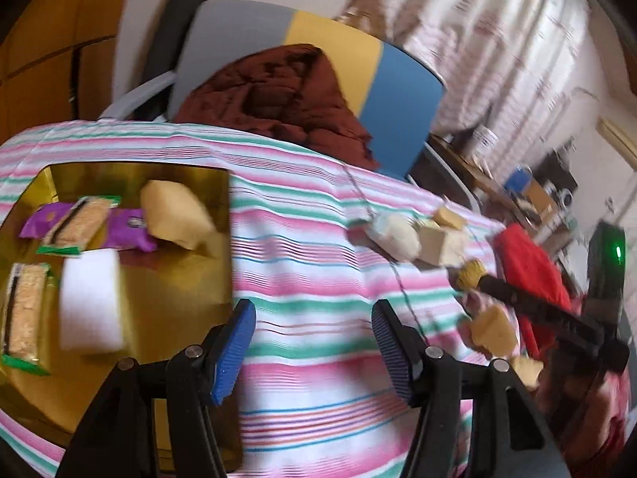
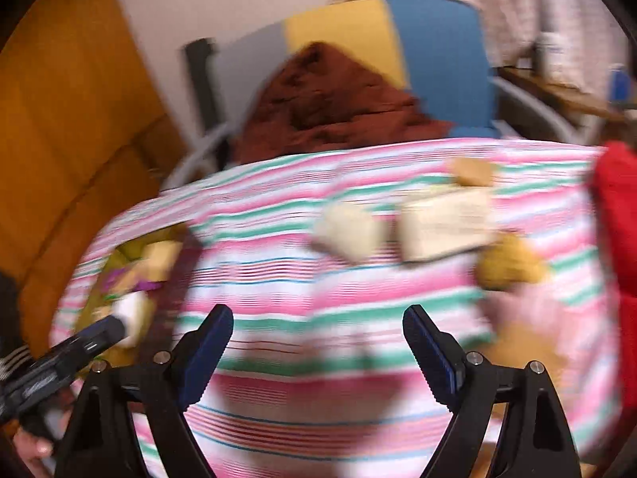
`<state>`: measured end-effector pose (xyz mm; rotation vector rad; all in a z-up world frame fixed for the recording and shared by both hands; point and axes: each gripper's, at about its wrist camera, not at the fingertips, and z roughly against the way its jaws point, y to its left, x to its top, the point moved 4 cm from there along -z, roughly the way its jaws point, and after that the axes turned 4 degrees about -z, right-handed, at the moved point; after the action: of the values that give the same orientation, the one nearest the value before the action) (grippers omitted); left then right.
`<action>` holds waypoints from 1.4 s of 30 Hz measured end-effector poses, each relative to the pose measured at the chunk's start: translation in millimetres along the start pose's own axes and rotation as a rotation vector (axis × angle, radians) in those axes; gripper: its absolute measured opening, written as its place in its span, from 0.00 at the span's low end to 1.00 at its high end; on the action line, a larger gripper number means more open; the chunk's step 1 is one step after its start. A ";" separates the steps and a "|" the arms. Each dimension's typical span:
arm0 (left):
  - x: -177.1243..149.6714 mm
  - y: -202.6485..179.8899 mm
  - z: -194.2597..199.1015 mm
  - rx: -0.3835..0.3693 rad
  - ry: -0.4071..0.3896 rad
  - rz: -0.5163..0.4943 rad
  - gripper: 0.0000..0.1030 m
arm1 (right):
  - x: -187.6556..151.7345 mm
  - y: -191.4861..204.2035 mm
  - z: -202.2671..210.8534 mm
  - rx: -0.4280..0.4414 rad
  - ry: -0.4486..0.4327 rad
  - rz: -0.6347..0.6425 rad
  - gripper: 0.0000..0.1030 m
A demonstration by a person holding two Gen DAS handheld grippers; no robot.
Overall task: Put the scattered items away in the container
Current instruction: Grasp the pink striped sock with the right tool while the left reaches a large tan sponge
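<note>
Both views were pretty smeared, so take the small stuff loosely. Our left gripper (image 1: 312, 344) hung low over the striped cloth (image 1: 310, 239) with its blue pads (image 1: 235, 342) spread wide and nothing between them, left finger right at the tray's near corner. The gold tray (image 1: 171, 290) sat at the far left of the table, and it had two grain bars (image 1: 77, 221), a purple packet (image 1: 127, 229), a tan sponge (image 1: 177, 215) and a white block (image 1: 91, 298) in it, all lying flat and fairly close together.

Straight ahead of the left gripper was a wide bare band of cloth running to the table's far edge, where a chair (image 1: 358, 51) with a brown blanket (image 1: 278, 95) sat just behind.

Further right, the loose pieces were bunched up: a pale roll (image 1: 398, 235), a cream block (image 1: 442, 245) touching it, a small tan cube (image 1: 450, 218) behind, and a tan wedge (image 1: 493, 328) nearer us. A red cloth (image 1: 529, 267) sat at the right edge.

Our right gripper (image 2: 318, 352) was also wide open and empty, pointed at that cluster, with the roll (image 2: 348, 231) and block (image 2: 444, 223) dead ahead and a yellow lump (image 2: 509, 261) off to the right, too blurred to identify.
</note>
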<state>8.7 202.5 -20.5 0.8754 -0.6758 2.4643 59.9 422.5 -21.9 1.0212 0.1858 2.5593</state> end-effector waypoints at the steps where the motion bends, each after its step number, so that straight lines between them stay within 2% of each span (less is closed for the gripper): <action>1: -2.8 -8.4 -3.0 -0.010 0.010 -0.015 0.60 | 2.4 -15.3 5.9 -0.050 0.004 -0.013 0.85; 5: -14.8 -35.8 -16.1 -0.052 0.058 -0.062 0.60 | 8.6 -73.4 24.0 -0.135 0.052 -0.128 0.85; 8: -22.5 -51.1 -21.3 -0.074 0.077 -0.079 0.60 | 8.0 -109.8 26.9 -0.142 0.142 -0.235 0.90; 11: -27.1 -59.6 -24.8 -0.083 0.089 -0.090 0.60 | 0.9 -129.8 16.0 -0.169 0.247 -0.298 0.91; 13: -29.8 -64.9 -25.8 -0.085 0.095 -0.103 0.60 | -8.1 -131.4 2.5 -0.129 0.316 -0.342 0.91; 15: -31.7 -65.5 -24.6 -0.080 0.100 -0.113 0.60 | -15.9 -123.7 -11.6 -0.032 0.348 -0.401 0.92; 17: -33.2 -65.0 -23.3 -0.074 0.101 -0.118 0.60 | -17.5 -108.9 -16.0 0.036 0.332 -0.398 0.92; 21: -35.6 -60.9 -25.4 -0.065 0.112 -0.099 0.60 | -5.1 -71.5 -7.9 0.194 0.244 -0.267 0.92; 22: -36.2 -59.2 -25.7 -0.059 0.115 -0.092 0.60 | 0.2 -69.1 -2.2 0.203 0.217 -0.245 0.90; 23: -36.2 -58.0 -25.2 -0.057 0.115 -0.087 0.60 | 6.2 -69.7 3.9 0.189 0.184 -0.225 0.90; 24: -36.4 -57.7 -25.7 -0.060 0.116 -0.082 0.60 | 13.6 -75.8 10.8 0.132 0.142 -0.201 0.90; 26: -36.7 -57.8 -27.2 -0.064 0.120 -0.073 0.60 | 26.7 -95.5 15.1 -0.045 0.114 -0.166 0.91; 27: -37.0 -59.0 -27.9 -0.068 0.123 -0.070 0.60 | 30.2 -107.8 14.5 -0.127 0.133 -0.156 0.91; 31: -38.1 -67.7 -32.3 -0.091 0.133 -0.078 0.60 | 28.1 -149.8 -4.8 -0.261 0.261 -0.194 0.89; 35: -40.2 -78.4 -36.8 -0.104 0.148 -0.104 0.60 | 14.8 -164.9 -27.3 -0.190 0.366 -0.234 0.75; 38: -41.4 -85.1 -39.8 -0.110 0.159 -0.121 0.60 | 4.9 -161.8 -46.1 -0.172 0.427 -0.218 0.69; 39: -41.8 -87.2 -41.1 -0.113 0.163 -0.123 0.60 | 0.7 -161.4 -53.1 -0.145 0.466 -0.233 0.67; 40: -42.1 -88.9 -42.9 -0.114 0.167 -0.125 0.60 | -1.0 -161.3 -56.9 -0.102 0.479 -0.262 0.61; 41: -42.4 -89.8 -44.4 -0.114 0.171 -0.128 0.60 | -2.1 -161.7 -60.3 -0.046 0.483 -0.305 0.60; 42: -42.9 -91.7 -46.5 -0.117 0.177 -0.130 0.60 | -1.2 -162.8 -60.9 -0.040 0.477 -0.320 0.58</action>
<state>67.5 291.0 -53.7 0.6284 -0.6702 2.3270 67.1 572.9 -108.8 0.3163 0.3869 2.4477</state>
